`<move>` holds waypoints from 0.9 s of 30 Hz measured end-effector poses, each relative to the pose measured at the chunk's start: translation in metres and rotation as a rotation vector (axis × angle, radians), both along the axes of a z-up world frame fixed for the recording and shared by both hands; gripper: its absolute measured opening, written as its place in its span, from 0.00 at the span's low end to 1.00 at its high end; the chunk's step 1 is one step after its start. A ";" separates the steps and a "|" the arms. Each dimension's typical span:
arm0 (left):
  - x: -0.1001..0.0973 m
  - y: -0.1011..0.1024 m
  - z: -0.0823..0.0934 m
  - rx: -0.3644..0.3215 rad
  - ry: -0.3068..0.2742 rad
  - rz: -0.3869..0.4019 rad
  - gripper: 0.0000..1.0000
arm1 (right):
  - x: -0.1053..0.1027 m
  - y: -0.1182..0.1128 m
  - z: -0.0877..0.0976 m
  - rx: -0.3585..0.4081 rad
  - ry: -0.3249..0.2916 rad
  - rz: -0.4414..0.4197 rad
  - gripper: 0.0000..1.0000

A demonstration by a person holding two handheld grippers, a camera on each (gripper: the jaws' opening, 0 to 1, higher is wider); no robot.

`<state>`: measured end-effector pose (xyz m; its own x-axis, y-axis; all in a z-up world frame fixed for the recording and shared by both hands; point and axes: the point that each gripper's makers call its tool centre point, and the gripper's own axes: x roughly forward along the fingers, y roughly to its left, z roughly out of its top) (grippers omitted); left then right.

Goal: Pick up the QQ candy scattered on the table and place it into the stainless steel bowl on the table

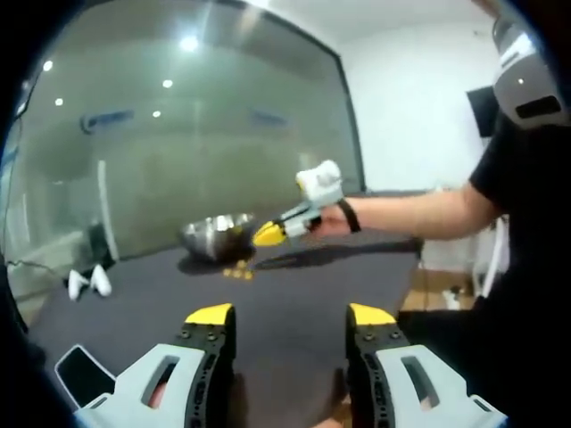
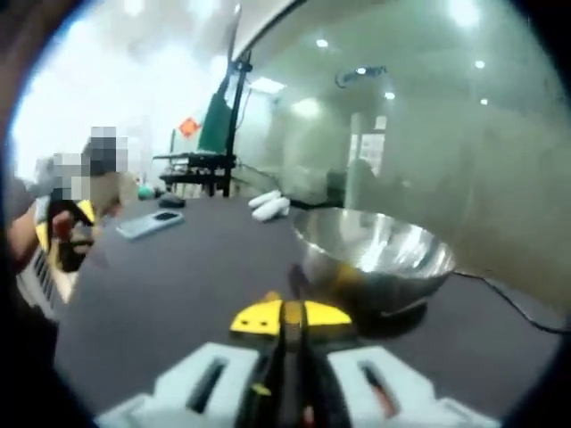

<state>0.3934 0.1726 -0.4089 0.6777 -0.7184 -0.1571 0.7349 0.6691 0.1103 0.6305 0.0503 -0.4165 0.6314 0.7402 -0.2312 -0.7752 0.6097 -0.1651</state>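
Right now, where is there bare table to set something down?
The dark table is bare between the left claw and the candies. It is crowded around the steel bowl, where the right claw works.

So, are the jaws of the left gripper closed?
No, the left gripper has its yellow-tipped jaws standing wide apart over the dark table.

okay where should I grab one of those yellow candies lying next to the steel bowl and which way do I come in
Take a candy from the outer edge of the little cluster, across its narrow sides, coming down from above on the side away from the bowl. The pieces lie flat and close together on the table, so a low sideways approach would probably scatter them.
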 end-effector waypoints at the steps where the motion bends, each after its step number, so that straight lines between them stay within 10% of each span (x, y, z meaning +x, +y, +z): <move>1: 0.000 -0.001 0.000 0.001 0.000 -0.002 0.51 | 0.002 -0.001 0.004 0.006 -0.010 -0.010 0.08; 11: -0.001 -0.004 -0.002 0.007 0.003 -0.008 0.51 | 0.036 -0.019 0.051 0.133 -0.075 -0.177 0.08; 27: -0.001 -0.002 -0.004 0.006 0.010 -0.010 0.51 | 0.072 0.000 0.065 0.151 -0.044 -0.247 0.09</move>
<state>0.3926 0.1705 -0.4127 0.6688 -0.7242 -0.1680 0.7427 0.6609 0.1074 0.7022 0.0504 -0.3517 0.8035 0.5871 -0.0989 -0.5947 0.7991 -0.0881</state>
